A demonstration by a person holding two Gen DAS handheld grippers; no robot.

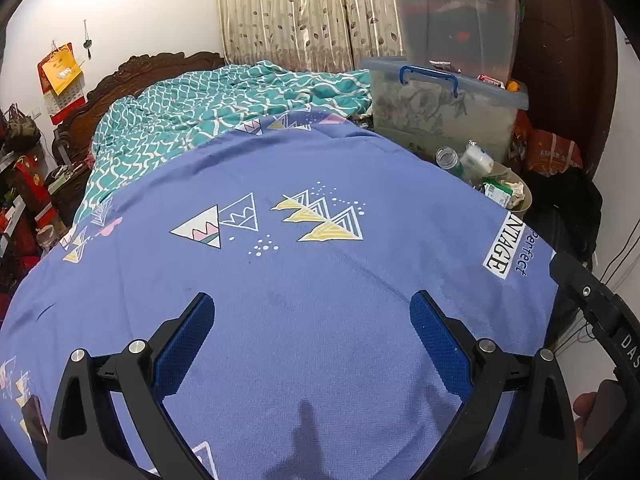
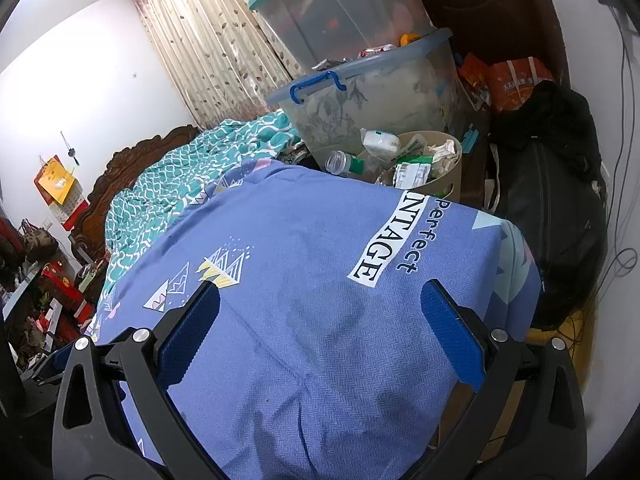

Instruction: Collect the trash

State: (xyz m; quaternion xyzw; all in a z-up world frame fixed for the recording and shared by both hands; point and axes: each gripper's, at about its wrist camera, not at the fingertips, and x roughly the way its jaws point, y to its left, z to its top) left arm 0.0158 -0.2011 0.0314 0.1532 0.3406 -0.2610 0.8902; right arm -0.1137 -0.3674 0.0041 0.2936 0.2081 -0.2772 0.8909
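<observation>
Left claw point(image 1: 312, 320) spread wide, empty, over blue bedsheet point(image 1: 320, 280). Right claw point(image 2: 320, 308) also spread, empty, above same bedsheet near the "Perfect" print point(image 2: 384, 236). Trash sits in beige bin point(image 2: 454, 160) past the bed's far edge: clear bottle point(image 2: 344, 162), white packet point(image 2: 380, 140), crumpled paper point(image 2: 442, 152). Stacked storage boxes point(image 2: 380, 92) behind bin.

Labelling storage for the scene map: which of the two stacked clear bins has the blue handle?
The lower bin, with the blue-grey lid; its blue handle clips the front edge. The upper bin has a teal lid and shows no handle.
</observation>
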